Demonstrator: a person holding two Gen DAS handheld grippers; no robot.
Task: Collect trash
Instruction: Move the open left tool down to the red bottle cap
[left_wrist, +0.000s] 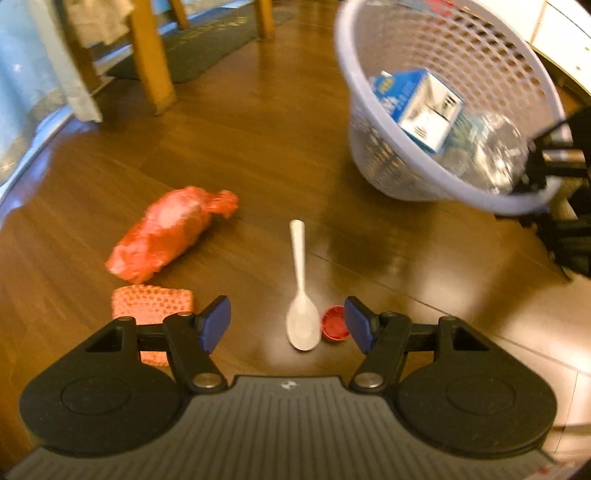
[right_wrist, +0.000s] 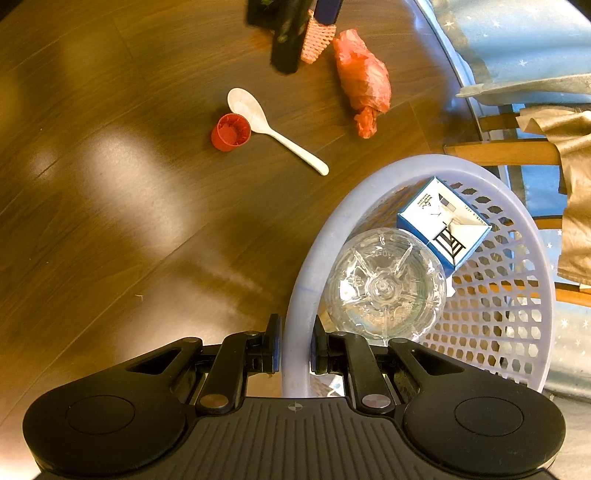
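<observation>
A white plastic spoon (left_wrist: 302, 295) lies on the wooden floor with its bowl between the open fingers of my left gripper (left_wrist: 287, 325). A red bottle cap (left_wrist: 335, 322) sits beside the bowl, close to the right fingertip. An orange plastic bag (left_wrist: 168, 232) and a pink foam net (left_wrist: 147, 304) lie to the left. My right gripper (right_wrist: 294, 349) is shut on the rim of a lavender basket (right_wrist: 303, 280), held tilted above the floor. Inside it are a clear plastic bottle (right_wrist: 384, 284) and a blue-and-white carton (right_wrist: 443, 221).
Wooden chair legs (left_wrist: 149, 55) and a dark mat (left_wrist: 207, 40) stand at the back left. A pale blue curtain (left_wrist: 22, 74) hangs on the far left. Bare floor lies between spoon and basket (left_wrist: 436, 173).
</observation>
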